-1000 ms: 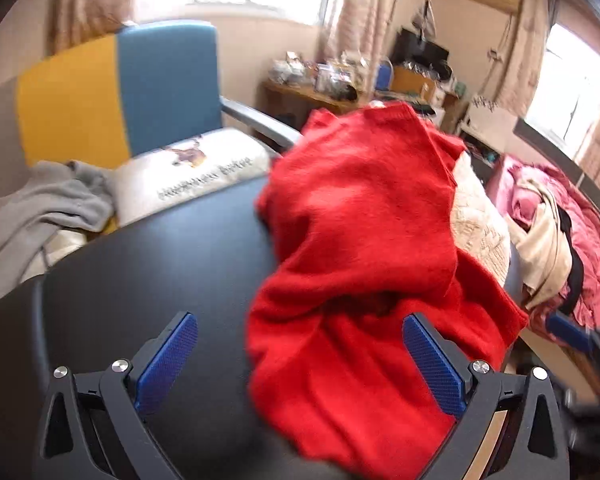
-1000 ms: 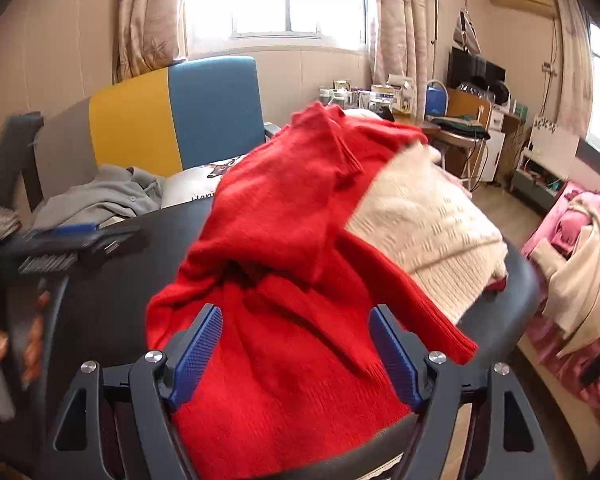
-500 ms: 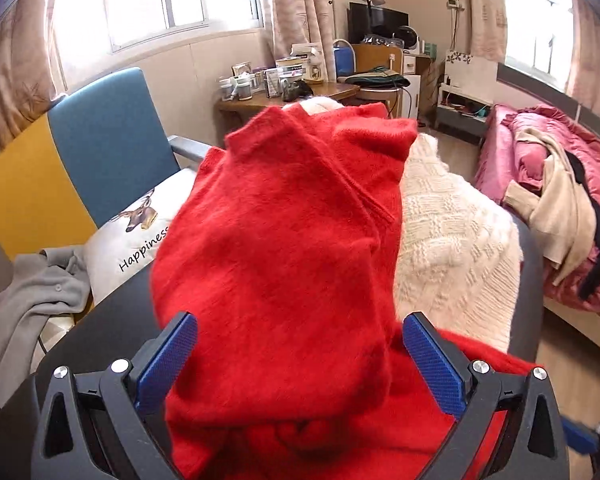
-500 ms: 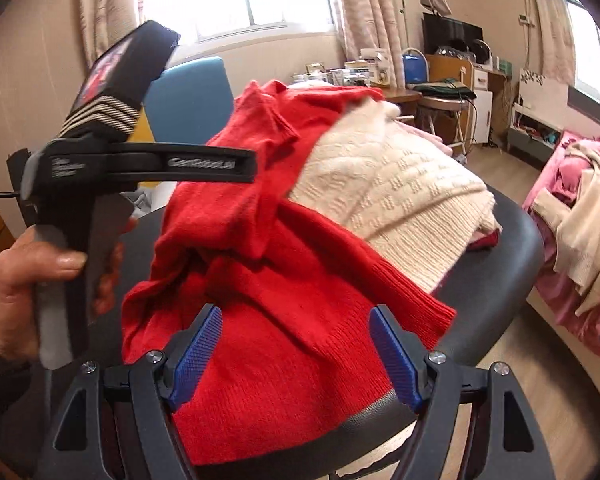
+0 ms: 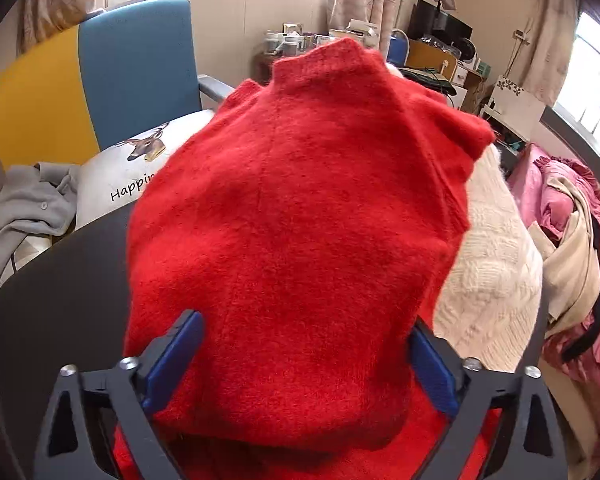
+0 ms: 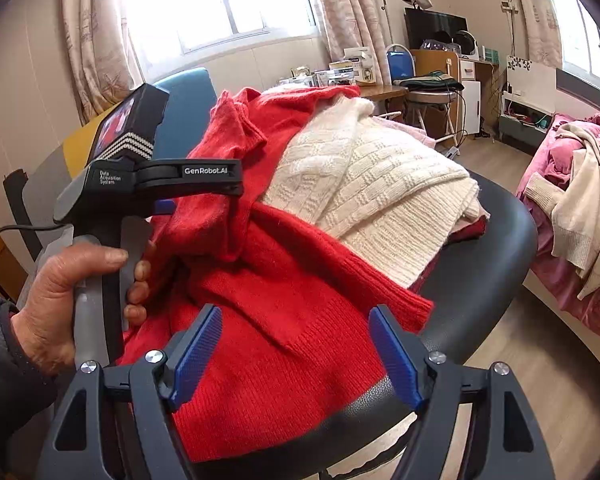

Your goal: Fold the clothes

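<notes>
Directly ahead, red sweater [image 5: 300,240] hides cream sweater [image 5: 496,280].

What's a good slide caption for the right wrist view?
Open right gripper over a red sweater beside a cream sweater.

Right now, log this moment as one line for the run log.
task: fold clothes | left gripper: open, around red sweater fold | right gripper: open, above sweater hem | cream sweater: beside, on black table
</notes>
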The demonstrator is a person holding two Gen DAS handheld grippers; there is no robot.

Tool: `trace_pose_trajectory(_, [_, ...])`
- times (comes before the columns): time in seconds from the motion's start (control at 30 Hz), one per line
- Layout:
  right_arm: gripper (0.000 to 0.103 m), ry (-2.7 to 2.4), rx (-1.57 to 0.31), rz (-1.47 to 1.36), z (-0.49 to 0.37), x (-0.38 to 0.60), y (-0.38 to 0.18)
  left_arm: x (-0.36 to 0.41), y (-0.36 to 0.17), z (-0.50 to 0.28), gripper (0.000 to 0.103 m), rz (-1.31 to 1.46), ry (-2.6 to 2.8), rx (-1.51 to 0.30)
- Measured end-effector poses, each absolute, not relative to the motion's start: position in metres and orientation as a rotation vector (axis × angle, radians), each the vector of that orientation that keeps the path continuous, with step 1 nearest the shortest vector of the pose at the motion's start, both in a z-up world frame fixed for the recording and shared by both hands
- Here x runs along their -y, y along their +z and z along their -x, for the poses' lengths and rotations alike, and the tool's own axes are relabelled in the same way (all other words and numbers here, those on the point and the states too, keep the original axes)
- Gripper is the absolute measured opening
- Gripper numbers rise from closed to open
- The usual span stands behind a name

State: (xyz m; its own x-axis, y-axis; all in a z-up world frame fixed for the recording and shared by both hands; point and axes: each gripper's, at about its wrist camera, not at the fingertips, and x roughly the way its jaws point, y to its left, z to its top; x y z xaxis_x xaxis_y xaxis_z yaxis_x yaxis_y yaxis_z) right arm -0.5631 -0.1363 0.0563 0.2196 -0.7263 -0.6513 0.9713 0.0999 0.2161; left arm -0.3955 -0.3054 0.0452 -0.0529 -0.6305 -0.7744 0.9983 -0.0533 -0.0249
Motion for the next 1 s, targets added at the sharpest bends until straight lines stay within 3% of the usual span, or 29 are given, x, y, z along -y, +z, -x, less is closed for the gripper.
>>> trace_pose_trajectory(0.07, [0.074, -1.306, -0.444, -0.695, 0.562, 0.137, 0.053, 0.308, 0.045, 0.392, 0.056, -0.692, -1.514, -0.709])
trace_pose_trajectory(0.1, [0.072, -1.299, -0.447, -0.700, 0.562, 0.138, 0.052, 0.308, 0.049, 0.390, 0.036, -0.684, -1.521, -0.713])
trace_pose_trajectory(0.2, [0.069, -1.287, -0.456, -0.707, 0.560, 0.138, 0.049, 0.306, 0.056, 0.373, 0.018, -0.626, -1.539, -0.761])
trace_pose_trajectory(0.5, [0.062, -1.226, -0.493, -0.693, 0.543, 0.135, 0.043, 0.236, 0.072, 0.236, 0.015, -0.307, -1.489, -0.945])
trace_pose_trajectory(0.87, [0.062, -1.090, -0.503, -0.747, 0.503, 0.131, 0.042, 0.124, -0.003, 0.116, 0.016, -0.252, -1.268, -1.164])
trace_pose_trajectory(0.97, [0.062, -1.011, -0.477, -0.793, 0.494, 0.134, 0.045, 0.094, -0.026, 0.092, 0.026, -0.239, -1.218, -1.241])
trace_pose_trajectory(1.0, [0.062, -0.984, -0.469, -0.808, 0.490, 0.136, 0.045, 0.085, -0.027, 0.088, 0.035, -0.240, -1.212, -1.238])
